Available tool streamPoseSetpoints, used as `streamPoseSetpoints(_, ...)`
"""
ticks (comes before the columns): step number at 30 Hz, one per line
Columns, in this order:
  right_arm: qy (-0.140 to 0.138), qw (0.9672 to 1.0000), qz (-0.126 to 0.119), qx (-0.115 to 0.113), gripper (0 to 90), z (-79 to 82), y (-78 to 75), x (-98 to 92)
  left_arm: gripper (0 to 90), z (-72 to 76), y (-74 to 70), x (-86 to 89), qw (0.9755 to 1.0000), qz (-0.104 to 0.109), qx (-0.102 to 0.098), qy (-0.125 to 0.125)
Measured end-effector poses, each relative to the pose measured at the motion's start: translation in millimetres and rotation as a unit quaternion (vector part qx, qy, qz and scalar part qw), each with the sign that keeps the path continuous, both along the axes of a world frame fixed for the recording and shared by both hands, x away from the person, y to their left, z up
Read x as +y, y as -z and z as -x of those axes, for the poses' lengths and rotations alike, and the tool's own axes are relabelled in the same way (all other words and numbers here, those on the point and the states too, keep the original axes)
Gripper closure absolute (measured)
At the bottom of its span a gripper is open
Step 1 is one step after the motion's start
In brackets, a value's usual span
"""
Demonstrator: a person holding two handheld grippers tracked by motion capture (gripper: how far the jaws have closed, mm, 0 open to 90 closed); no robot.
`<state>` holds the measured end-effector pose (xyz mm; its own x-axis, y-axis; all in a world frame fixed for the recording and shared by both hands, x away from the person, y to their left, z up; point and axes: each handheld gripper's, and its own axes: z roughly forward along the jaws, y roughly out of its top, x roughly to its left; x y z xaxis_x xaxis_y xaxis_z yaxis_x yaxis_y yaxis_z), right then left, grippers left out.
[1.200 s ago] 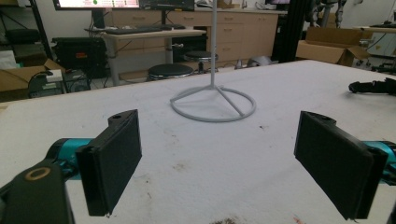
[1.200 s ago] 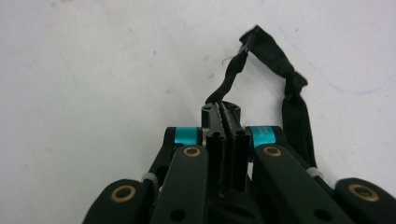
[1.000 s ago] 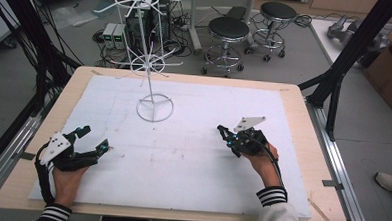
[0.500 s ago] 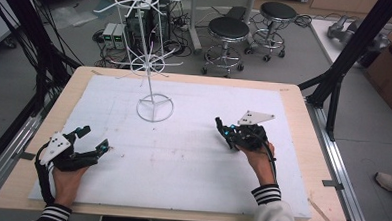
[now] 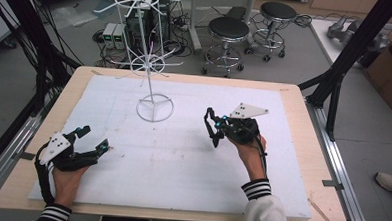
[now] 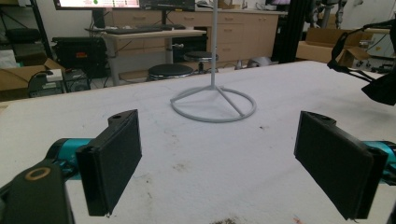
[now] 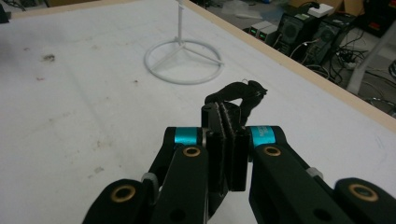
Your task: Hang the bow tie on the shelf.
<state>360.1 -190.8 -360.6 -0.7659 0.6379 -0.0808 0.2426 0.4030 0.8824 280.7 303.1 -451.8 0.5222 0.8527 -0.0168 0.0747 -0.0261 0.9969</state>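
A white wire rack (image 5: 151, 63) with spoked arms stands on a ring base (image 5: 154, 108) at the back left of the white mat. My right gripper (image 5: 221, 127) hovers right of that base, shut on a small black loop of soft material (image 5: 211, 122). In the right gripper view the jaws (image 7: 227, 112) are pressed together and the black loop (image 7: 238, 93) sticks out past their tips, with the ring base (image 7: 183, 61) beyond it. My left gripper (image 5: 93, 138) rests low at the mat's near left, open with nothing between its pads (image 6: 116, 158). The ring base (image 6: 213, 103) lies ahead of it.
The white mat (image 5: 182, 160) covers most of a wooden table (image 5: 322, 161). Black frame posts (image 5: 346, 62) stand at both sides. Round stools (image 5: 228, 29) and boxes of equipment are on the floor behind the table.
My right gripper has moved a little left and away from the person, toward the rack's base, still holding the black loop. The left gripper has stayed where it was.
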Motion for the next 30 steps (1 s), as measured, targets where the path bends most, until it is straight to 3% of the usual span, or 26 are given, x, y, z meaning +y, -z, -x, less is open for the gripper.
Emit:
streamPoseSetpoints(10, 0.001, 0.9997, -0.015, -0.021, 88.7, -5.6, -16.1, 20.6, 15.3, -0.4, 0.1, 1.0, 1.0, 0.006, 0.003, -0.001)
streamPoseSetpoints(21, 0.003, 0.9981, -0.053, -0.03, 88.7, -10.3, -31.6, 37.2, 15.3, -0.5, 0.1, 1.2, 1.0, 0.006, 0.003, -0.002)
streamPoseSetpoints(30, -0.001, 0.9959, -0.074, -0.051, 88.7, -15.5, -49.5, 55.8, 15.3, -0.4, 0.1, 1.2, 1.0, 0.007, 0.003, -0.003)
